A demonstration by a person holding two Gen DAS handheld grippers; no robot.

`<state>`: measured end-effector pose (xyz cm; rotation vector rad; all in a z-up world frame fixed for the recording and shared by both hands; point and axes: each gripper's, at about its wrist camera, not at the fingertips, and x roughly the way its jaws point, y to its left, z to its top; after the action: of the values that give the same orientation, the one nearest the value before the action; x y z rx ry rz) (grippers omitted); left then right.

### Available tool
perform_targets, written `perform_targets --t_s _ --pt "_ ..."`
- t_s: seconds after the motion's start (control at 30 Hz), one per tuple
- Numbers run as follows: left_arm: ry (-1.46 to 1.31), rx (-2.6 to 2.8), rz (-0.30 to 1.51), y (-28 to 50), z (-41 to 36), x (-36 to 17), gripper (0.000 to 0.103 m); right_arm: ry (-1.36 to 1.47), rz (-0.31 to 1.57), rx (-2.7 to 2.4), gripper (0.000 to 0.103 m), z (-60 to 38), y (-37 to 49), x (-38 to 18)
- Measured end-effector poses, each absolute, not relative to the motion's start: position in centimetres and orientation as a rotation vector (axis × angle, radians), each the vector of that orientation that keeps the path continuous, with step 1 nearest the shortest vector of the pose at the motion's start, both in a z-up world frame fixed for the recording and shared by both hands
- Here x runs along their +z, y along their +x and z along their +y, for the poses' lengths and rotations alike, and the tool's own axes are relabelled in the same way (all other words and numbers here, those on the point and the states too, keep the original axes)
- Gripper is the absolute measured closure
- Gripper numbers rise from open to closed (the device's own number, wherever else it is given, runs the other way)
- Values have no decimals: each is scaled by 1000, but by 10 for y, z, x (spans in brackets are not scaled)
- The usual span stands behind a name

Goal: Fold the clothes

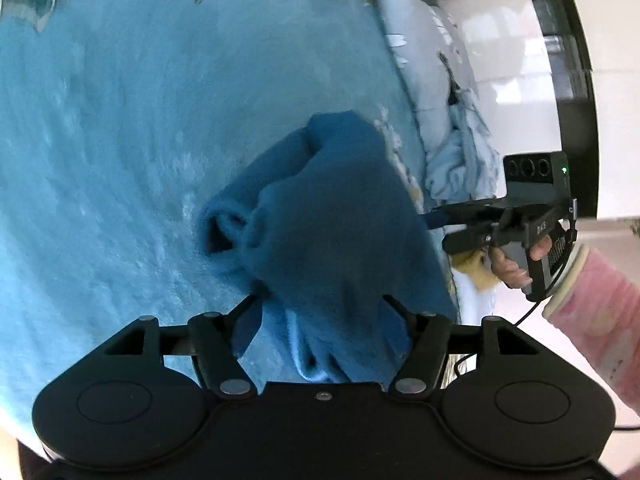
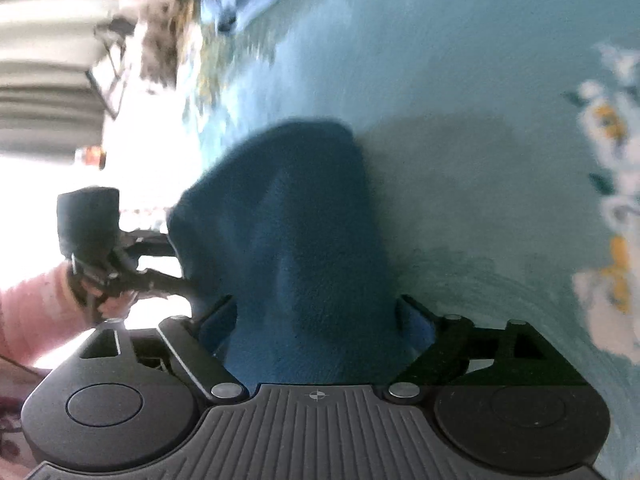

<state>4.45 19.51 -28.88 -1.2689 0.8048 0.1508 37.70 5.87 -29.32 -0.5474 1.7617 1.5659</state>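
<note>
A dark blue fleece garment (image 1: 320,208) lies bunched on a light blue plush cover (image 1: 100,160). Its near end rises between the fingers of my left gripper (image 1: 320,300), whose jaws stand wide and open around the cloth. In the right wrist view the same garment (image 2: 288,208) runs up between the fingers of my right gripper (image 2: 316,300), also spread wide and open. From the left wrist view, the right gripper (image 1: 436,224) reaches in at the garment's right edge. The left gripper (image 2: 160,272) meets the garment's left edge, its fingertips hidden behind the cloth.
A crumpled pale blue garment (image 1: 456,160) and a pale quilt (image 1: 420,60) lie along the cover's right edge, beside white floor (image 1: 520,80). A hand in a pink sleeve (image 1: 592,300) holds the right gripper. A flower print (image 2: 608,128) edges the cover (image 2: 460,80).
</note>
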Motion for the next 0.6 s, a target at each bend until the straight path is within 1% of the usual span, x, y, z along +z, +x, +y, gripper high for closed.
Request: perform_targets --t_s 0.03,0.1,0.23,0.27,0.33,0.43,0.5,0.6 --pt "-1252 147 801 42 199 -281 34 -492 1714 1553 16 50 380 -281" --pt "-1216 145 788 36 208 -265 30 -349 1563 1487 13 24 383 -252" --pt "-1139 143 804 36 228 -241 29 -44 1248 1267 11 -53 372 -207" --pt "-1107 125 809 42 233 -234 29 34 1205 1209 7 -78 368 -202" --pt "-1041 90 818 55 244 -221 24 164 1165 1119 5 -121 356 -203" --pt "-944 15 847 77 258 -212 17 356 1169 968 3 -169 319 -223" --pt "-883 -39 882 99 266 -211 16 458 1191 876 2 -196 304 -244" --pt "-810 -113 966 135 269 -224 16 548 1226 738 2 -220 279 -274"
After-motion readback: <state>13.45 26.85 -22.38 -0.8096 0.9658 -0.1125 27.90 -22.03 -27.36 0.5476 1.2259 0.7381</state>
